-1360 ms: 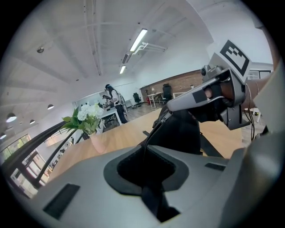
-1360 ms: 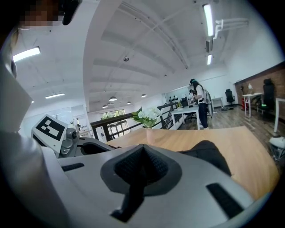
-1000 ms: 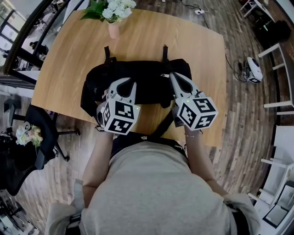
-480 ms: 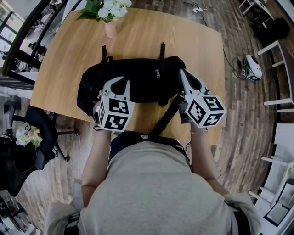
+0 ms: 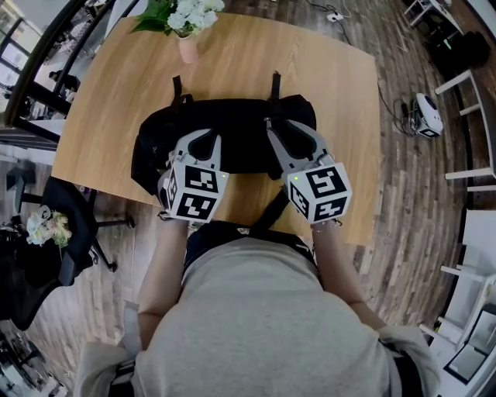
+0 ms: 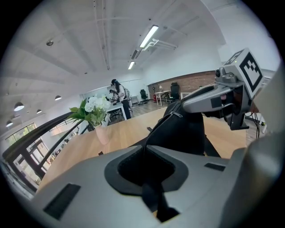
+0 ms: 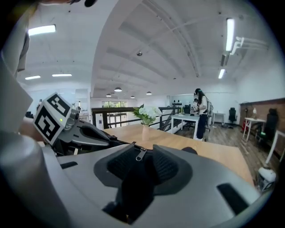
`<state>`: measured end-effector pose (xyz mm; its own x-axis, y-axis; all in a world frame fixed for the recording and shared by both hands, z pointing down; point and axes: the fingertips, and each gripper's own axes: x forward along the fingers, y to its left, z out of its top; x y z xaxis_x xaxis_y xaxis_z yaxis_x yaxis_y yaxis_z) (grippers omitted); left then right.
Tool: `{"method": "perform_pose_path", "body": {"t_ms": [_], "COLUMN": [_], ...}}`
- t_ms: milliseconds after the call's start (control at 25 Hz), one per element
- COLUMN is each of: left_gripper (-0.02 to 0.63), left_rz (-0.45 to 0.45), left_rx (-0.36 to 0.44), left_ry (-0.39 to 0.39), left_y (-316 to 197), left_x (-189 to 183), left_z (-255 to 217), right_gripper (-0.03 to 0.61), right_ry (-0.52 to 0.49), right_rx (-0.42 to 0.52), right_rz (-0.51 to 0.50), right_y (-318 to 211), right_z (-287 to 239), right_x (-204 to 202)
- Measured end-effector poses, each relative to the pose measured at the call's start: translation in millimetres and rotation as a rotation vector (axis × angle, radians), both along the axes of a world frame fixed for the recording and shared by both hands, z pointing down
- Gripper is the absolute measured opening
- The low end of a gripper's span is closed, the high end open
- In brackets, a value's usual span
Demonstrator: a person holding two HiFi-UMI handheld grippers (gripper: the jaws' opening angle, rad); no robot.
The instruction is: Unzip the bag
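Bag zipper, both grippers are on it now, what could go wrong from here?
The right gripper has fabric between its jaws along with the pull, so it may snag or slip off. The left gripper pinches only a fold of the bag, so the bag could drag across the table.

My left hand-held gripper (image 5: 203, 146) and right hand-held gripper (image 5: 288, 133) hide the near side of the bag (image 5: 232, 124), and its zip line there. Nearer me than the bag, my body covers the front edge of the worktop (image 5: 256, 62) and the lower end of the strap (image 5: 273, 209). Beyond the bag, the picture's top edge cuts off the flowers (image 5: 184, 11). Black bag fabric fills the gap between my right jaws, so I cannot tell whether they pinch the zipper pull (image 7: 140, 153).
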<state>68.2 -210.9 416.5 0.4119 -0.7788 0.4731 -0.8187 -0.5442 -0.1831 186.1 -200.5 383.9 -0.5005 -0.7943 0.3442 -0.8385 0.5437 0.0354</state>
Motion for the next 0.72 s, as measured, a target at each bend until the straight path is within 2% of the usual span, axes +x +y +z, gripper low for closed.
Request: {"method": "perform_pose_path", "body": {"t_ms": [200,320,440,560,720], "left_gripper": [0.041,0.041,0.041,0.041,0.041], "left_rz": [0.011,0.018,0.023,0.025,0.025], "left_rx": [0.001,0.000,-0.002,-0.002,-0.001], "left_ry": [0.003,0.003,0.004,0.006,0.006], "left_y": [1.5,2.5,2.9,2.7,2.1], "left_x": [1.6,2.1,1.7,1.5,1.5], "left_z": [-1.1,-0.9,-0.6,-0.5,-0.2], "right_gripper": [0.155,0.147,0.137,0.073,0.055], "right_ry": [0.238,0.333,0.341,0.353,0.372], "right_rx": [0.078,0.093,0.091,0.099,0.103], "right_rz": [-0.028,-0.029,-0.025,-0.004,0.007], "right_y": [-1.7,-4.9,-6.8,-9.0,-9.6], "right_z": [7.0,15.9,18.1,17.5,19.8], "right_x": [-20.5,-22.1,-20.3,-14.7,-9.4]}}
